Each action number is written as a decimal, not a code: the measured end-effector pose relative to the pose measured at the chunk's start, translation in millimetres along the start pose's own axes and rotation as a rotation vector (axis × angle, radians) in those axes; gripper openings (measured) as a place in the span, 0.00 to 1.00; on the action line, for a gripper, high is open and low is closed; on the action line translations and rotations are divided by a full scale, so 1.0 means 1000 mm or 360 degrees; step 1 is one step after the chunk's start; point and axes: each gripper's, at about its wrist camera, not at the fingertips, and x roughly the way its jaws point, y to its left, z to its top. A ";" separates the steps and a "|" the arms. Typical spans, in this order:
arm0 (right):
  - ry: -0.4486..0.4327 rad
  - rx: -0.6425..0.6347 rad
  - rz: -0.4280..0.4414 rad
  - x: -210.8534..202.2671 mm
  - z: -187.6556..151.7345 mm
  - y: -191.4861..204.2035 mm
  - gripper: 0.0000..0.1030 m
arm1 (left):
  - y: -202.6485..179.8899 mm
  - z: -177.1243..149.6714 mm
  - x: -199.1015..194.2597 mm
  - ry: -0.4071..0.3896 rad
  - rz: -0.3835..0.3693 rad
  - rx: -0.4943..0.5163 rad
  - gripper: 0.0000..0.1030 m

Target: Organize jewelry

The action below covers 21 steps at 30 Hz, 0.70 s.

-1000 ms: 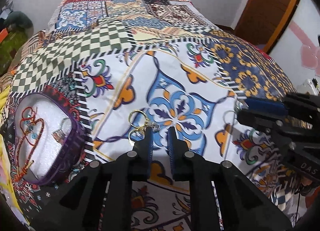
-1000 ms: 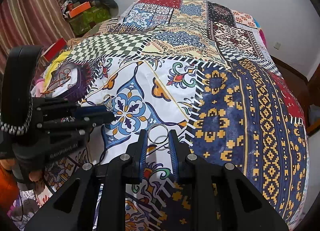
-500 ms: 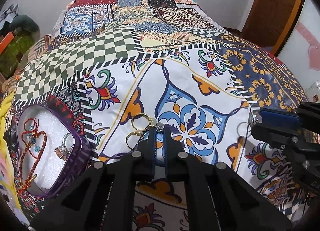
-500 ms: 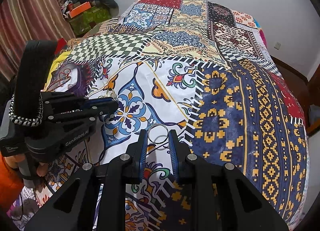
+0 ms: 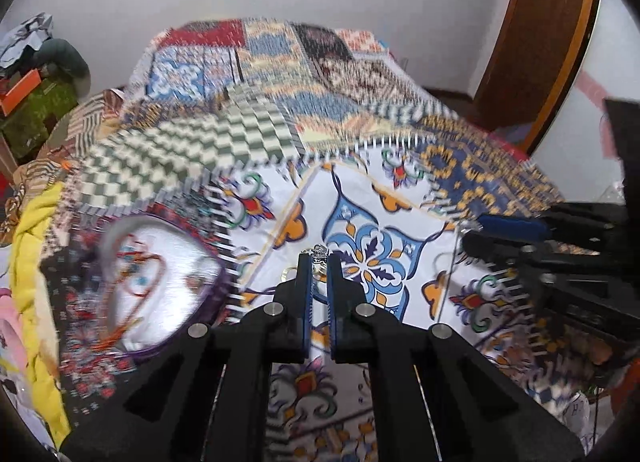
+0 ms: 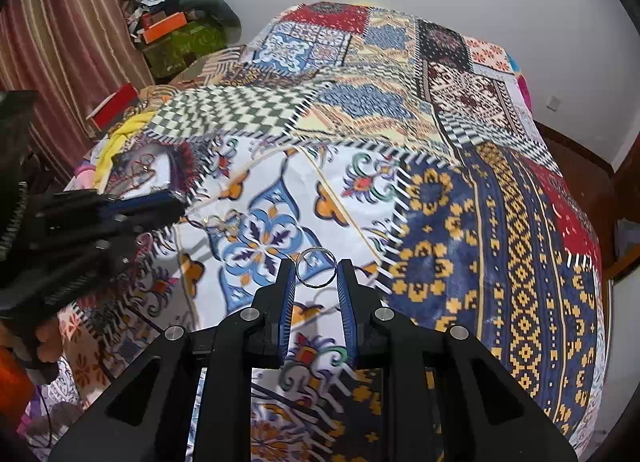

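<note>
Left of the plain silver ring (image 6: 316, 266), framed by the spread right gripper (image 6: 316, 270), the left gripper (image 5: 319, 262) pinches a small clear-stoned ring (image 5: 319, 251).

Plain silver metal ring (image 6: 316, 266): polished, glossy, smooth band. Patchwork printed cloth bedspread (image 6: 460, 202): matt woven fabric w/ slight creases; purple-rimmed tray with white lining (image 5: 152, 282): rim looks like glossy plastic, lining blurred. Black plastic right gripper (image 6: 316, 274): matt body, ribbed blue pads (image 6: 287, 302), shiny metal pins.
</note>
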 end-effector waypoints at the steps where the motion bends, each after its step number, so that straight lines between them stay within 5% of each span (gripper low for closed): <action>1: -0.0005 -0.0004 0.0002 0.000 0.001 0.002 0.19 | 0.003 0.001 -0.009 -0.0027 0.0000 -0.0009 0.05; 10: -0.0070 -0.0108 0.0065 -0.005 0.022 0.048 0.19 | 0.040 0.015 -0.080 -0.0267 0.0053 -0.0087 0.05; 21: -0.0118 -0.0287 0.0161 0.005 0.048 0.112 0.19 | 0.092 0.004 -0.105 -0.0326 0.0117 -0.0206 0.05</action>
